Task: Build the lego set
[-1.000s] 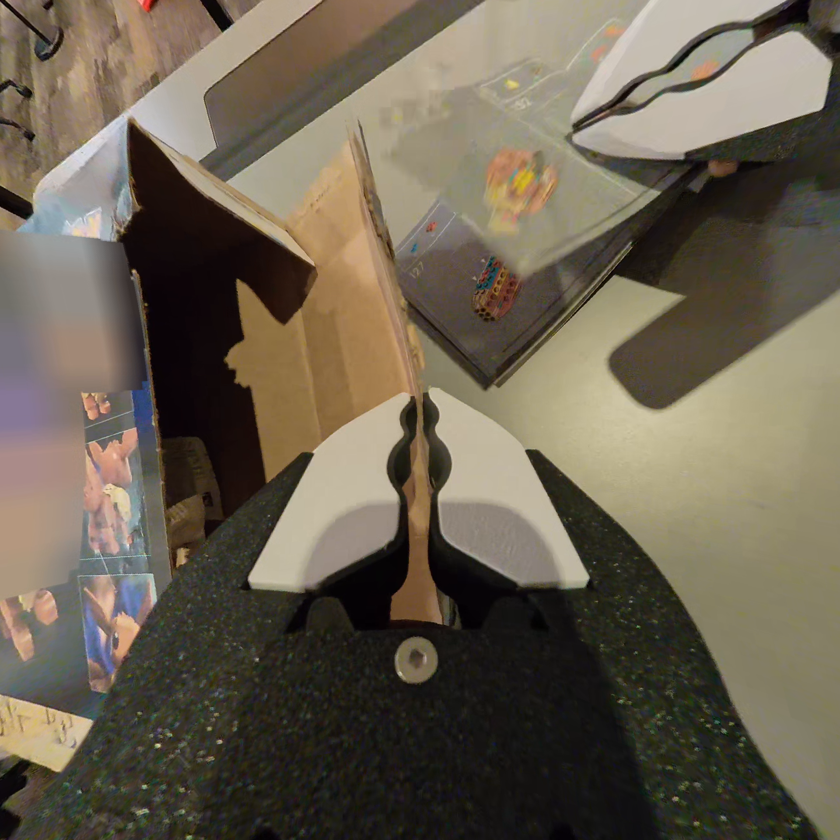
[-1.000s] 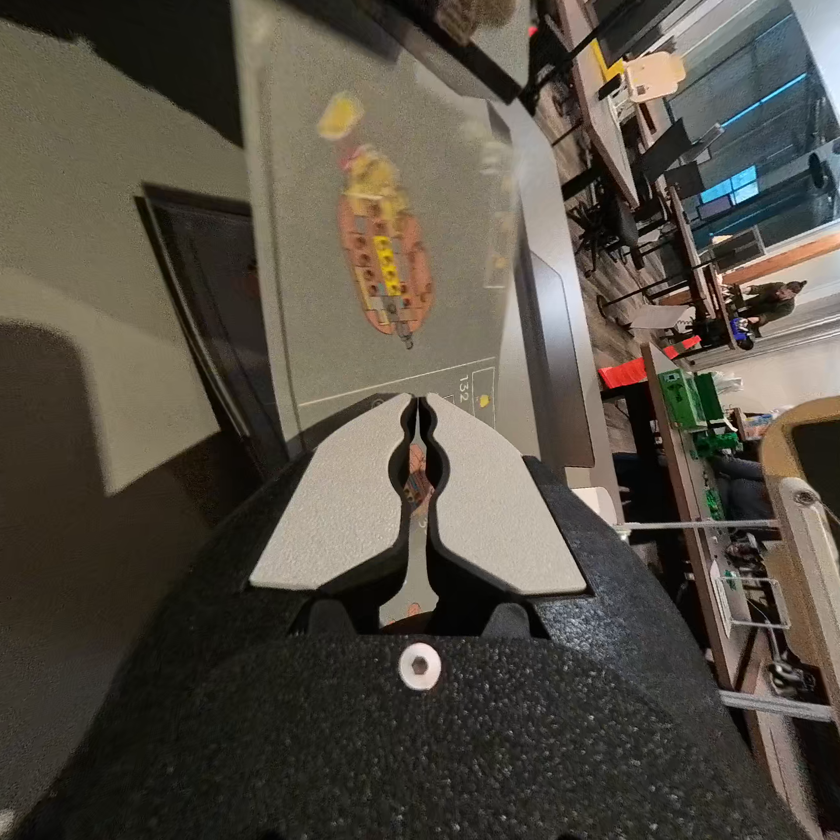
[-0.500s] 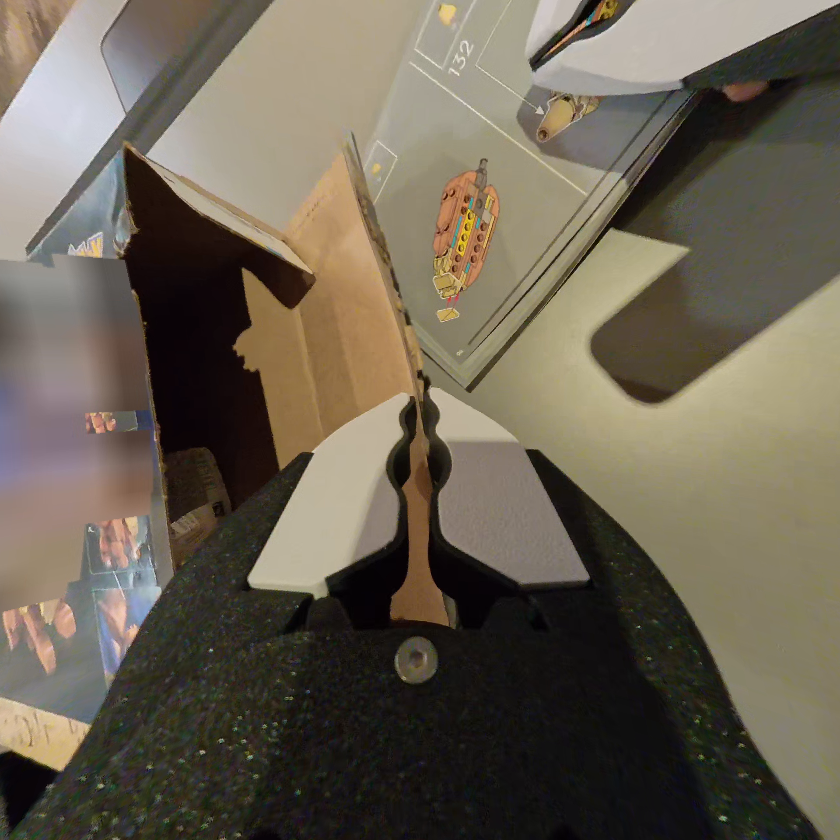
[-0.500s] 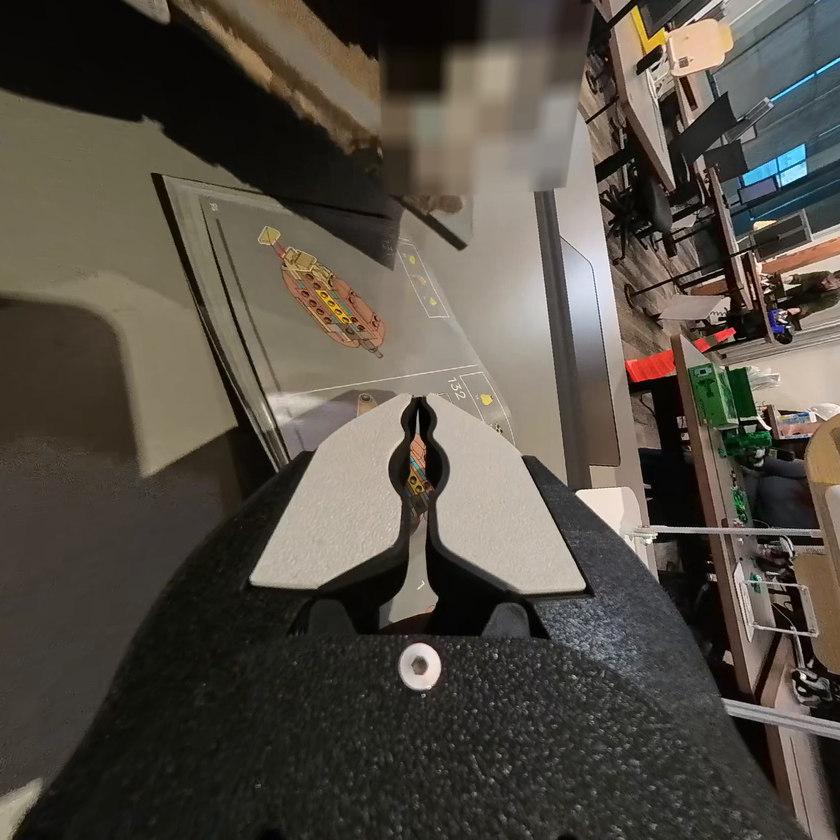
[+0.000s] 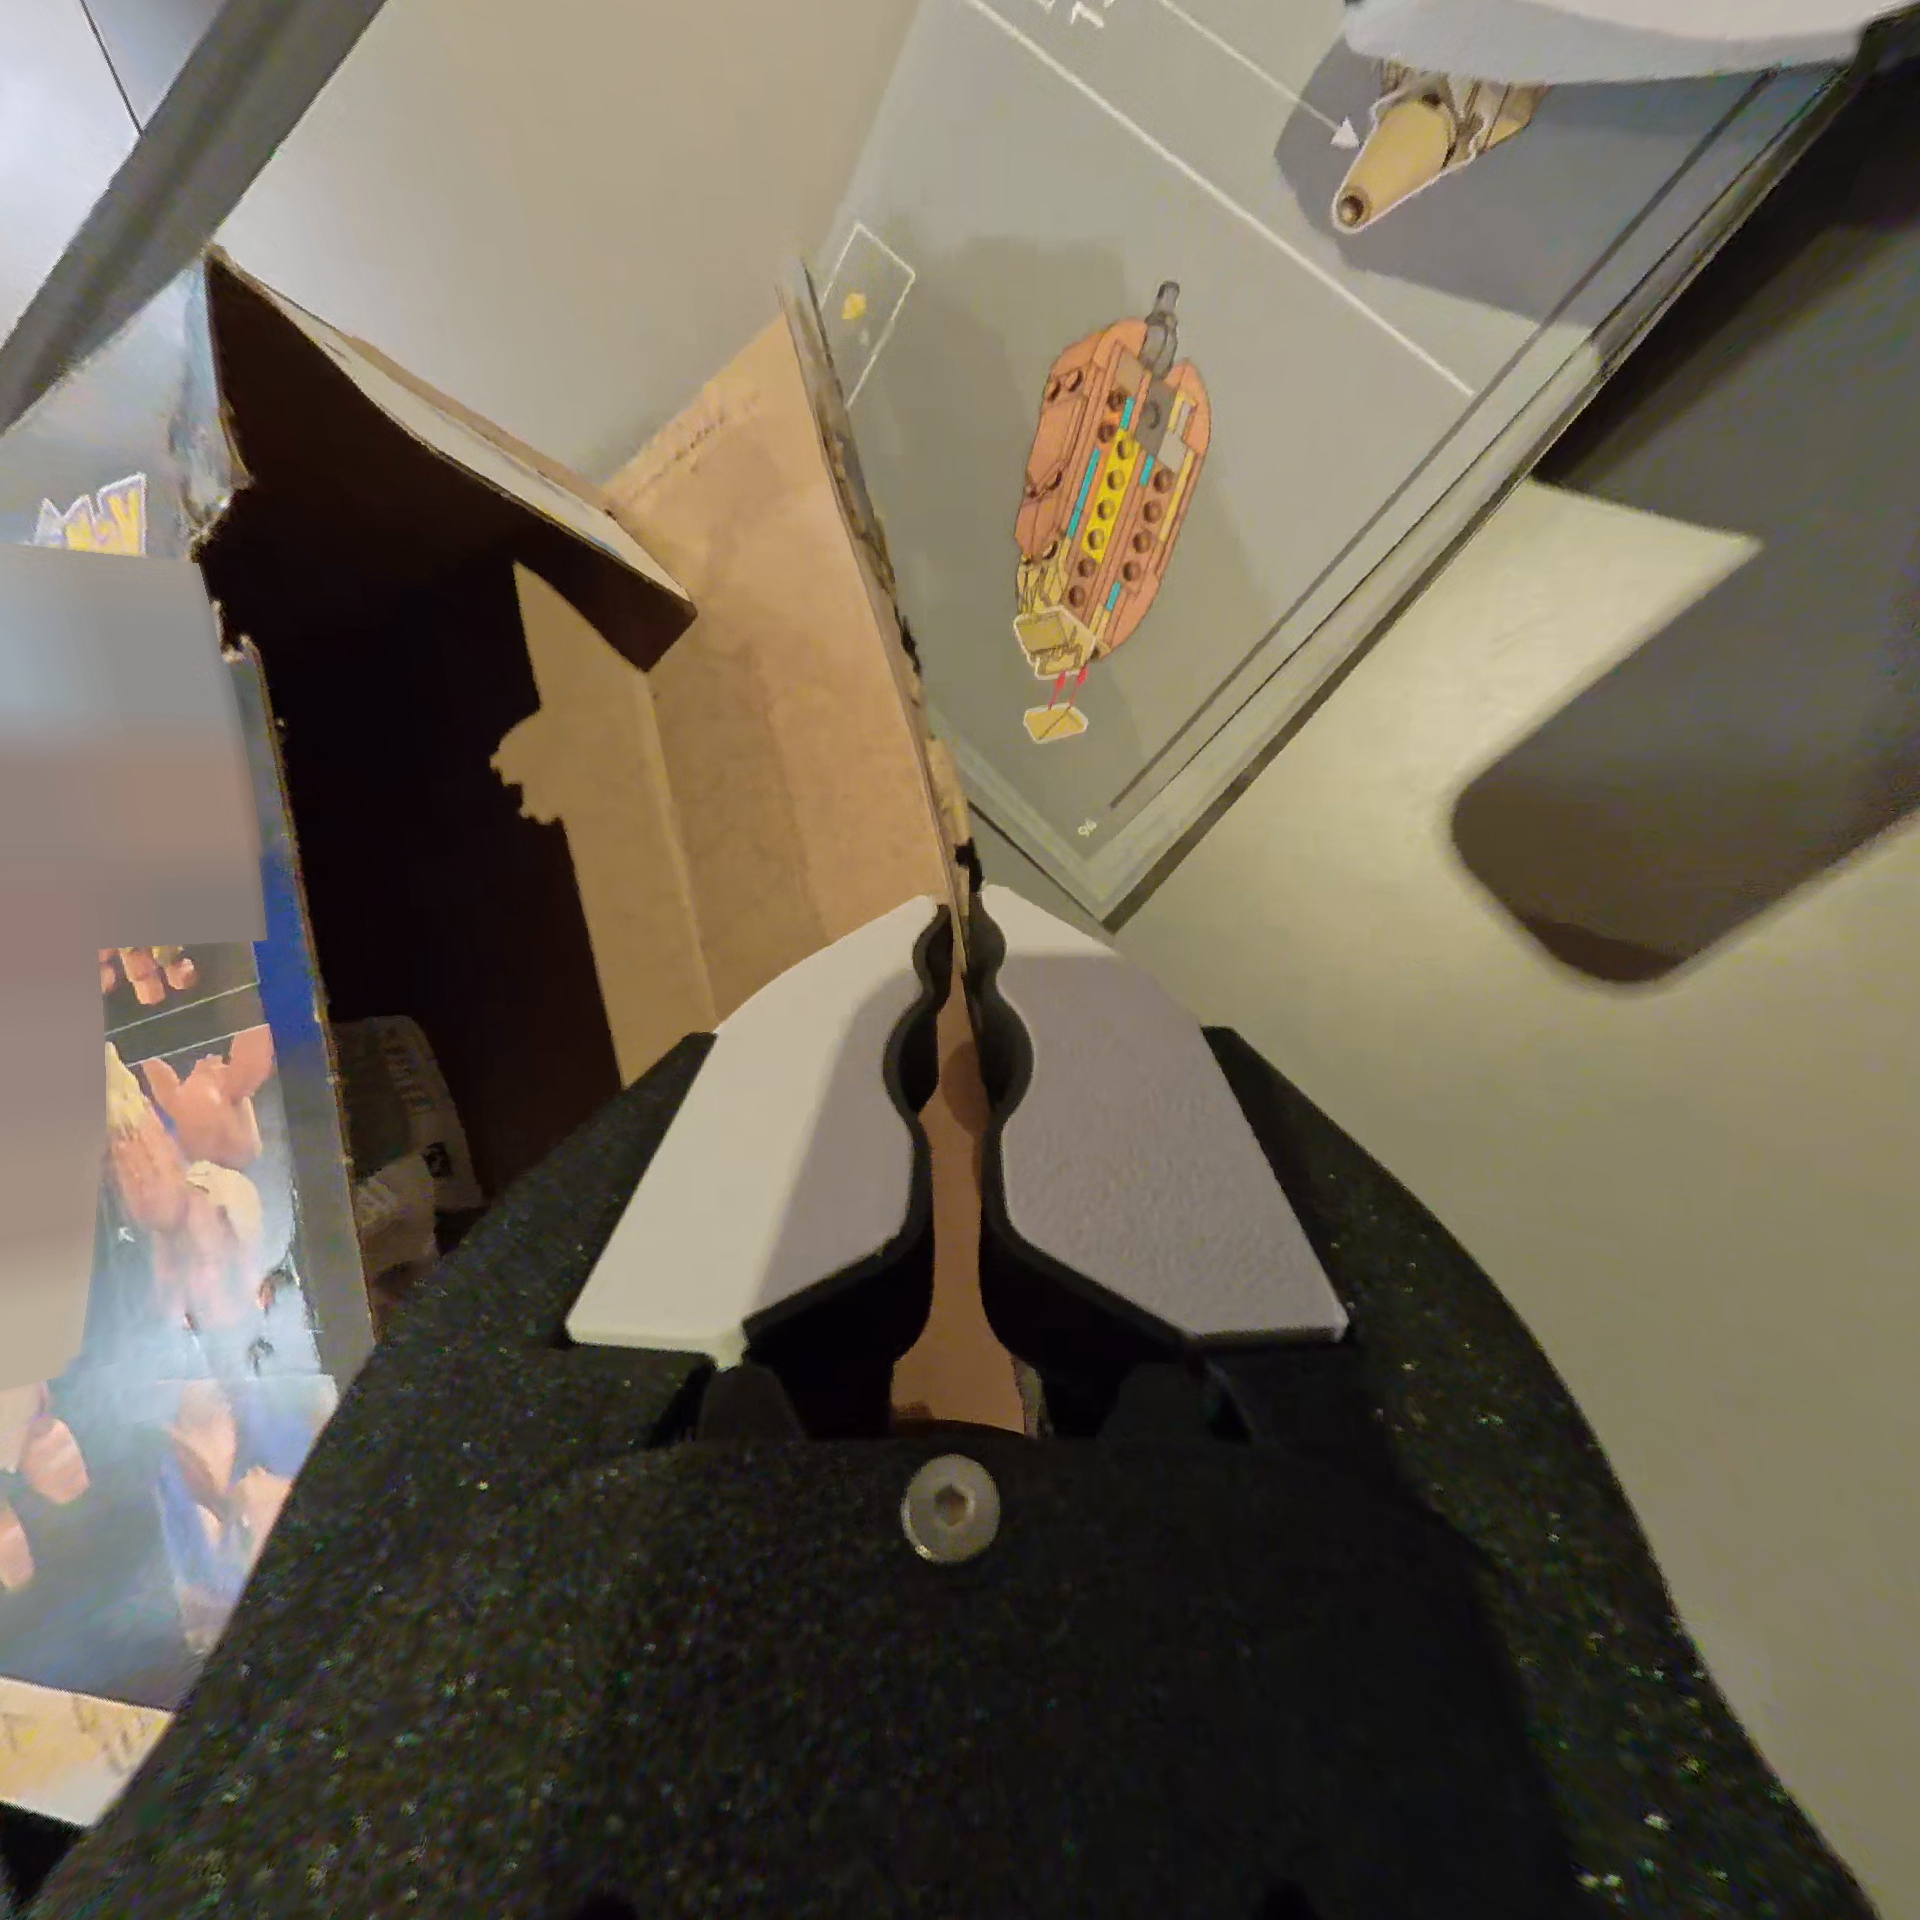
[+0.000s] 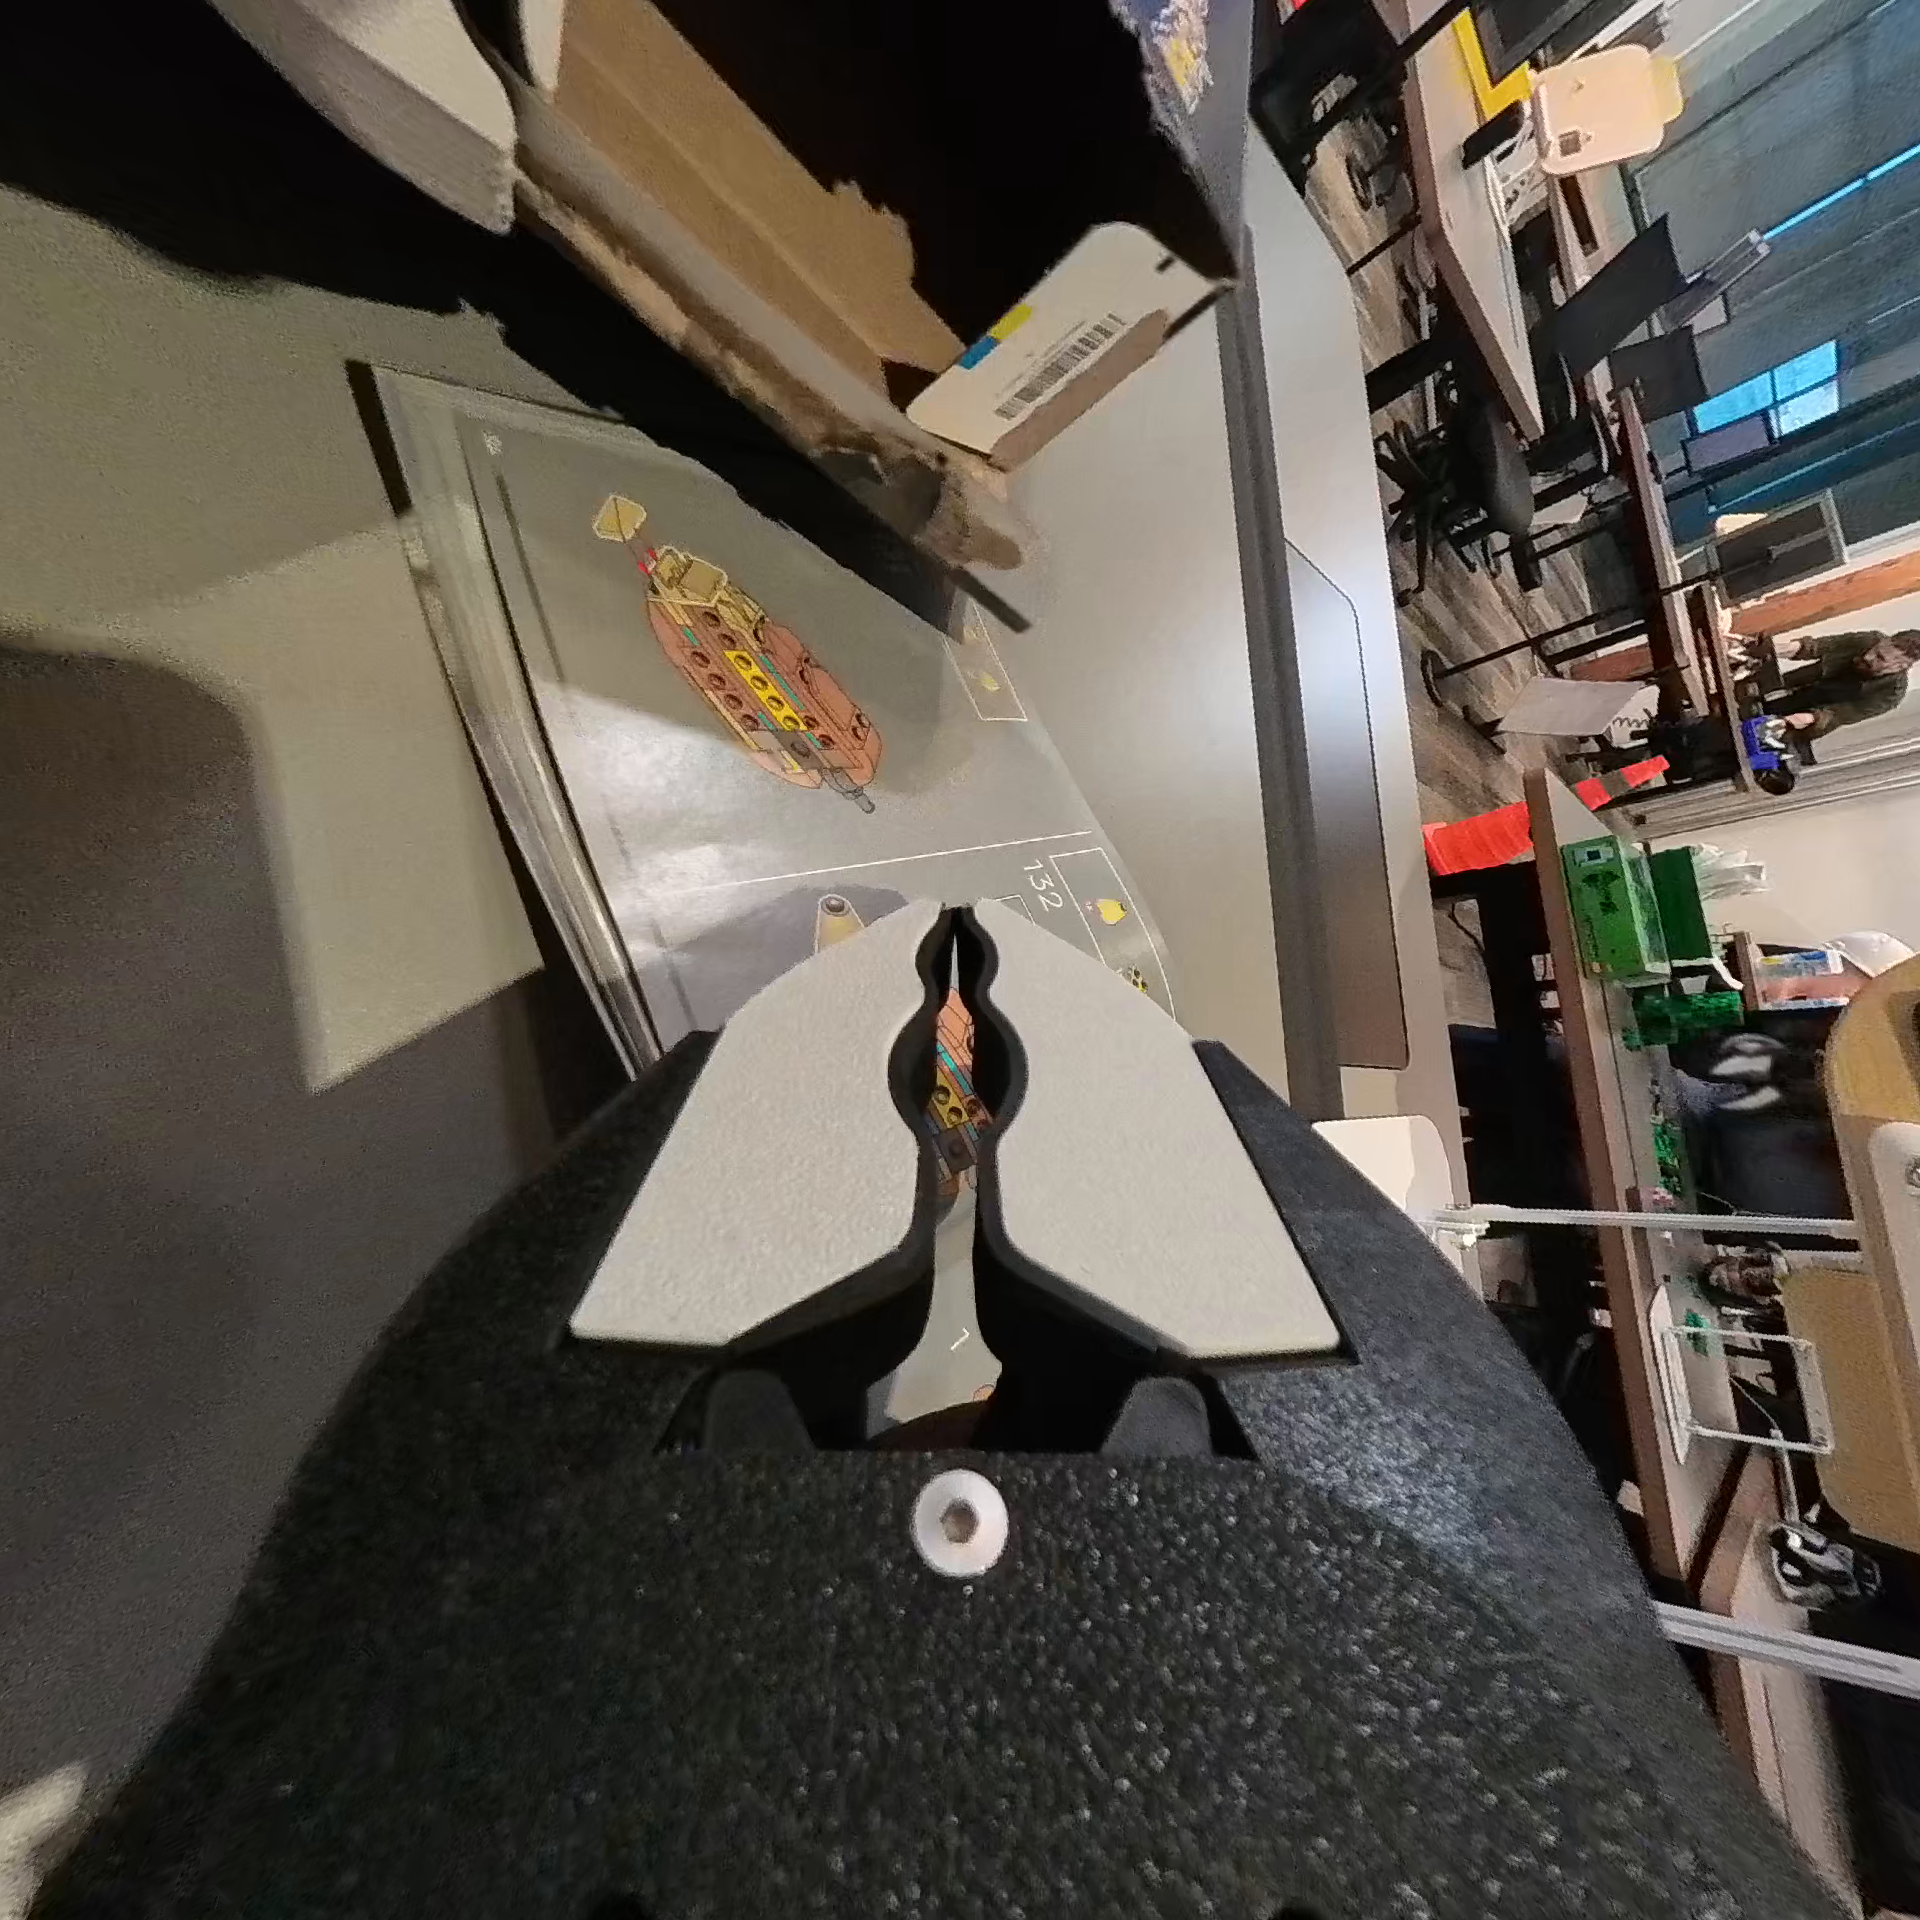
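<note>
My left gripper point(image 5: 961, 920) is shut on the edge of a brown cardboard flap point(image 5: 790, 644) of the open Lego box point(image 5: 239, 1091). The instruction booklet point(image 5: 1195, 644) lies open on the grey table just right of the box, showing an orange and yellow model drawing. My right gripper point(image 6: 956, 914) is shut on the near edge of the booklet's top page point(image 6: 727, 790), which lies almost flat. One of its white fingers point(image 5: 1558, 26) shows at the top of the left wrist view. The box point(image 6: 727, 208) stands just beyond the booklet in the right wrist view.
Paper bags point(image 5: 405, 1122) sit deep inside the box. The grey table point(image 5: 1558, 1299) extends right of the booklet, with dark gripper shadows on it. Beyond the table edge are chairs, other desks, green Lego pieces point(image 6: 1621, 925) on a shelf and a distant person point(image 6: 1860, 675). The left gripper's tips are roughly 12 centimeters from the right gripper's.
The page held by my right gripper has swung over from raised in the air to nearly flat on the booklet. My left gripper keeps its hold on the box flap.
</note>
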A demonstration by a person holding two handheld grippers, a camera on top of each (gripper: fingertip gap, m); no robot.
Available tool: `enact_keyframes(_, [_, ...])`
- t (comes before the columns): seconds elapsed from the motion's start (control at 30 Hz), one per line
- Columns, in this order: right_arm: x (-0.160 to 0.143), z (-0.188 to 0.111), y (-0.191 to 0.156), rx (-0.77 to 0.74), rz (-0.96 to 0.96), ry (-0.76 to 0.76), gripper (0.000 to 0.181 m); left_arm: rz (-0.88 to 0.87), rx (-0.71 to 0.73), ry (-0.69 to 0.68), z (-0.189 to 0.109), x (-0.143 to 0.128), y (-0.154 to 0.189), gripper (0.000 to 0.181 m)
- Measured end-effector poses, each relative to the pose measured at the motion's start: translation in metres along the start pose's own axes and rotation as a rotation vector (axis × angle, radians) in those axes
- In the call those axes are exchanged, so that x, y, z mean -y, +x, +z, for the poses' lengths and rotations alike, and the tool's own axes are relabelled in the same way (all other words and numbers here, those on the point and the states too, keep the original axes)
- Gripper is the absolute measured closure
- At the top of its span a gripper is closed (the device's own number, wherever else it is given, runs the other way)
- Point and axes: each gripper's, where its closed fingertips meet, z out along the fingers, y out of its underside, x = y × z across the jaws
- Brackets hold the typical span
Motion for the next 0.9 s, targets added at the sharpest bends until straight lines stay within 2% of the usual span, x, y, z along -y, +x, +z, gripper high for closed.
enact_keyframes(0.3, [0.001,0.001,-0.001,-0.006,-0.016,0.006,0.181,0.059,-0.039,0.003,-0.01,-0.031,0.004,0.179])
enact_keyframes(0.47, [0.002,0.002,-0.001,-0.005,-0.015,0.009,0.181,0.108,-0.028,-0.024,-0.004,-0.036,-0.002,0.179])
enact_keyframes(0.9, [0.001,0.003,0.002,-0.019,-0.012,0.021,0.18,0.163,-0.082,-0.091,0.0,-0.045,0.008,0.172])
